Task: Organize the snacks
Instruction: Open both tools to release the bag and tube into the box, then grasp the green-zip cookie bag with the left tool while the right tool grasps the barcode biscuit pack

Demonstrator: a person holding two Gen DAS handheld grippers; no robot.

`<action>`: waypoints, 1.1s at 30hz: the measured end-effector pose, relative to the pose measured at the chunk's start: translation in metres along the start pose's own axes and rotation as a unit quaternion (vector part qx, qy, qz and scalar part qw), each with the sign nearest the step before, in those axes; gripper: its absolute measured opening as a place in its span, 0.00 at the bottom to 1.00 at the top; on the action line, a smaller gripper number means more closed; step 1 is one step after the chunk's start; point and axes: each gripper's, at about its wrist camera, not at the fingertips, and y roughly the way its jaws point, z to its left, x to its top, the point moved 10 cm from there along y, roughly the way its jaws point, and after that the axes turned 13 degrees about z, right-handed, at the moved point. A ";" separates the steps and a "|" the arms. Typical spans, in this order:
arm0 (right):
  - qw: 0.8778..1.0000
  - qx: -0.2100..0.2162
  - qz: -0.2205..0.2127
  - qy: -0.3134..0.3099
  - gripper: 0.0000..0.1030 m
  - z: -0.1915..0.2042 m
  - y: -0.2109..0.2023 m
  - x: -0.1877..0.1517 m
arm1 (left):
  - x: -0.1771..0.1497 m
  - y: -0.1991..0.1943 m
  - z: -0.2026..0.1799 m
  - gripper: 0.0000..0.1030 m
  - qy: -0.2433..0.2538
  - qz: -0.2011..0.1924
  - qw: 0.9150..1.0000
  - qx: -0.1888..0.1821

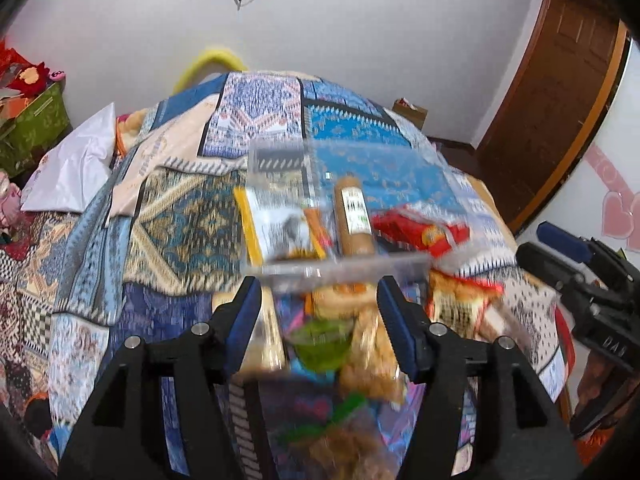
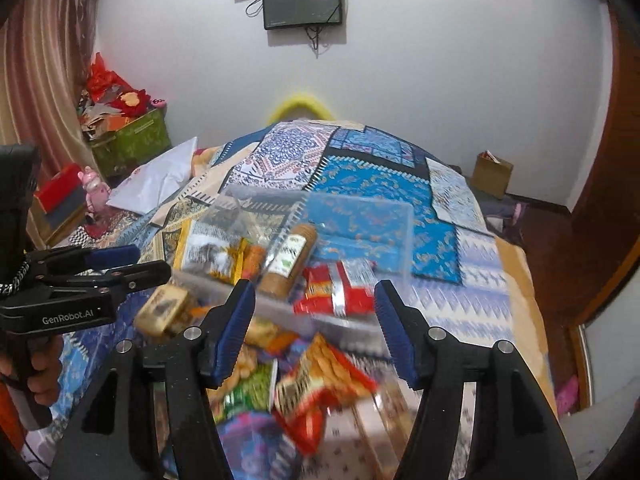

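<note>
two grippers, both spread apart and empty: left gripper (image 1: pixel 318 308), right gripper (image 2: pixel 314 312). clear bin (image 2: pixel 360 216) on bed (image 2: pixel 472 300), just beyond both. loose snacks (image 2: pixel 320 380) piled near, below right gripper, the nearer.

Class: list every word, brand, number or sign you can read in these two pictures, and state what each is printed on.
"GenRobot.AI": on the body of the left tongs, seen from the right wrist.
"DAS": on the body of the right tongs, seen from the left wrist; faint, so uncertain.
Label on the brown tube: too blurred to read.
Print on the snack packets: too blurred to read.
</note>
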 end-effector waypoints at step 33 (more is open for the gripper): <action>0.991 -0.024 0.124 0.031 0.56 -0.064 0.062 -0.119 | -0.124 0.059 -0.013 0.77 -0.025 0.105 0.994 -0.004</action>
